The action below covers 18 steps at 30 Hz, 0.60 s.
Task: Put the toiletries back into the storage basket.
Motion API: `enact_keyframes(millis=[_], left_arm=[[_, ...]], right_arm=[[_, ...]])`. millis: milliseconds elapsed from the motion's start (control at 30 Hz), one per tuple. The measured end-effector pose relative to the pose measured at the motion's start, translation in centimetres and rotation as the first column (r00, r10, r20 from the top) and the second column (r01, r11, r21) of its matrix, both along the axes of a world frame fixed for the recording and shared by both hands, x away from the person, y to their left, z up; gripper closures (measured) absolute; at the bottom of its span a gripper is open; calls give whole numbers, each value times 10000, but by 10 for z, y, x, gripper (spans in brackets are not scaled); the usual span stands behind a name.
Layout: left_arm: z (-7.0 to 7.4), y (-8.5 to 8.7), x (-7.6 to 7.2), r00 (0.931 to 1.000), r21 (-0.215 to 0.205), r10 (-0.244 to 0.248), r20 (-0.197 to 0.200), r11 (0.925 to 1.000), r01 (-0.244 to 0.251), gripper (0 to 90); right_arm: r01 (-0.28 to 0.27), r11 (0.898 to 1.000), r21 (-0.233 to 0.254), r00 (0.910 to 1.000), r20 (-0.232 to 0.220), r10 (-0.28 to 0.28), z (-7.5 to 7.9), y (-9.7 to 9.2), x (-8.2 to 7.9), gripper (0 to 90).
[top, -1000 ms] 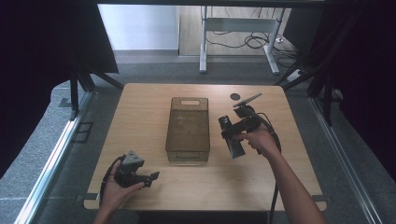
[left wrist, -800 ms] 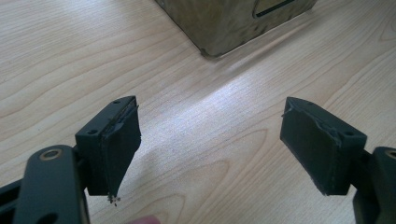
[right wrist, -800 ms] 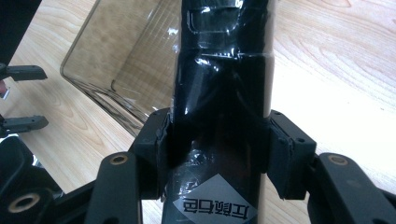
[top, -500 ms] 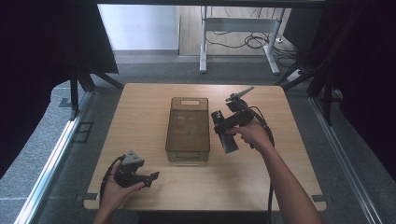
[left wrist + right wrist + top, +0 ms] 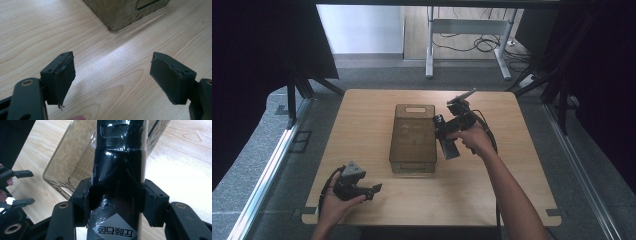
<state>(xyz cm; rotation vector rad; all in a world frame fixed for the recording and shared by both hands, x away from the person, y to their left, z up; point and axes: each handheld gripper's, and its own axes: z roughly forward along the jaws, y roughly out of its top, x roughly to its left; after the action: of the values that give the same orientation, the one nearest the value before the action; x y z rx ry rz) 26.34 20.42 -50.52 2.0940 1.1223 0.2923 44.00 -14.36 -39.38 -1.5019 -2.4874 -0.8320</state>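
Note:
A clear brown-tinted plastic bin [image 5: 413,138] stands lengthwise in the middle of the wooden table [image 5: 522,165]. My right gripper [image 5: 443,131] hovers at the bin's right side, shut on a glossy black packet [image 5: 450,148] with a white label. In the right gripper view the packet [image 5: 117,170] is pinched between both pads, with the bin [image 5: 72,155] just beyond it. My left gripper [image 5: 373,190] rests at the table's near left, open with nothing in it. In the left gripper view its jaws [image 5: 112,77] stand wide apart over bare wood, facing a corner of the bin [image 5: 125,12].
Past the table's far edge stand a metal desk frame [image 5: 429,50] and floor cables [image 5: 482,45]. Dark curtains hang at both sides. A rail [image 5: 267,170] runs along the floor on the left. The right arm's cable trails over the table's near right.
My right gripper has carried the black packet left and slightly away from me, closer to the bin's right wall. The left gripper has stayed put.

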Motion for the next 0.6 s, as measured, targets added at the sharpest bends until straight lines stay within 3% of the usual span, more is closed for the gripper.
enact_keyframes(millis=[600], left_arm=[[-1,0,0,10000,-13,-11,-29,10000,11,203]], right_arm=[[-71,9999,128,9999,-121,73,-4,21,9,470]])
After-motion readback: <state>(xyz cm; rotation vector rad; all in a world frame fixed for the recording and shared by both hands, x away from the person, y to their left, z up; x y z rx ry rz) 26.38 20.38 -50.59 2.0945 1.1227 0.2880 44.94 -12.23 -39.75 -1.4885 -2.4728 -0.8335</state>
